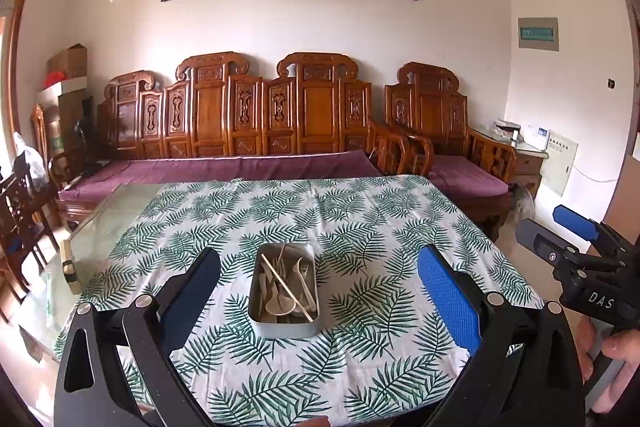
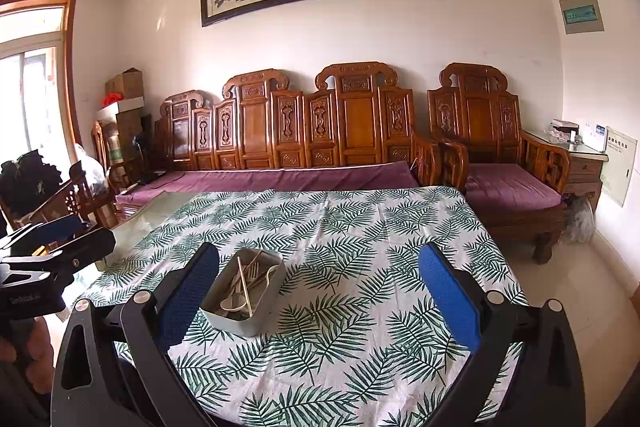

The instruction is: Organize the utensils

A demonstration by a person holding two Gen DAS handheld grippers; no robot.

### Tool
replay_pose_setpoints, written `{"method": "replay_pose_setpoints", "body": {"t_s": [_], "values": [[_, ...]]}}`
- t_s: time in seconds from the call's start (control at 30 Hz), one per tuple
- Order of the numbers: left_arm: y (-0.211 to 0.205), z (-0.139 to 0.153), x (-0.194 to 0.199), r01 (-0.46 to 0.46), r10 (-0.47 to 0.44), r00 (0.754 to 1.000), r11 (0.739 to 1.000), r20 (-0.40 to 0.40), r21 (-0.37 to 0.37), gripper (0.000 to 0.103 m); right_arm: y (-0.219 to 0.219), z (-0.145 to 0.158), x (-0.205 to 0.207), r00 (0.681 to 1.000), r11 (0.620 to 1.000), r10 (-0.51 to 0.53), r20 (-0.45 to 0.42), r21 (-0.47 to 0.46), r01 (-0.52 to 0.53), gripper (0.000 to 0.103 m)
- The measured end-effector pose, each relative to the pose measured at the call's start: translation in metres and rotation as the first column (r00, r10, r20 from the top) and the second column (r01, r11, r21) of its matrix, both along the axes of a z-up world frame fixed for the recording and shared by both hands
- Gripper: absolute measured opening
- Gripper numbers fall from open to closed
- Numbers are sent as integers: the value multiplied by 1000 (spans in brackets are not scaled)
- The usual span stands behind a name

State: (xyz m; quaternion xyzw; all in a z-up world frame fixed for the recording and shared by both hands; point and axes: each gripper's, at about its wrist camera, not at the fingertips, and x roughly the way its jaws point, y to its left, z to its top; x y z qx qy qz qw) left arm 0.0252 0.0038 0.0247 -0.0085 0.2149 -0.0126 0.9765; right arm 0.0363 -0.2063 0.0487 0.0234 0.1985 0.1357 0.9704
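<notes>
Left hand-held gripper (image 1: 318, 281) fingers spread wide, empty, above table (image 1: 360, 211). Metal tray (image 1: 283, 325) with utensils (image 1: 286, 285) on leaf-print cloth, centred between fingers. Right hand-held gripper (image 2: 318, 281) likewise spread, empty, tray toward its left finger.

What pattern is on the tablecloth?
Green fern leaves on white tablecloth; clearest in the left wrist view.

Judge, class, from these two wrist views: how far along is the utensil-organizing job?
Looks done: the utensils lie together in the metal tin on the leaf-print tablecloth, though jumbled and crossing; none lie loose on the visible cloth. In hand: nothing; the left gripper and right gripper are open and empty. Left: perhaps straightening them.
</notes>
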Motion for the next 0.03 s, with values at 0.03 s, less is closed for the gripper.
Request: {"method": "replay_pose_setpoints", "body": {"t_s": [0.03], "values": [[0,0,0,-1,1,1000,1000,0,0,95,1,1,0,1000,1000,0,0,0,0,100]]}}
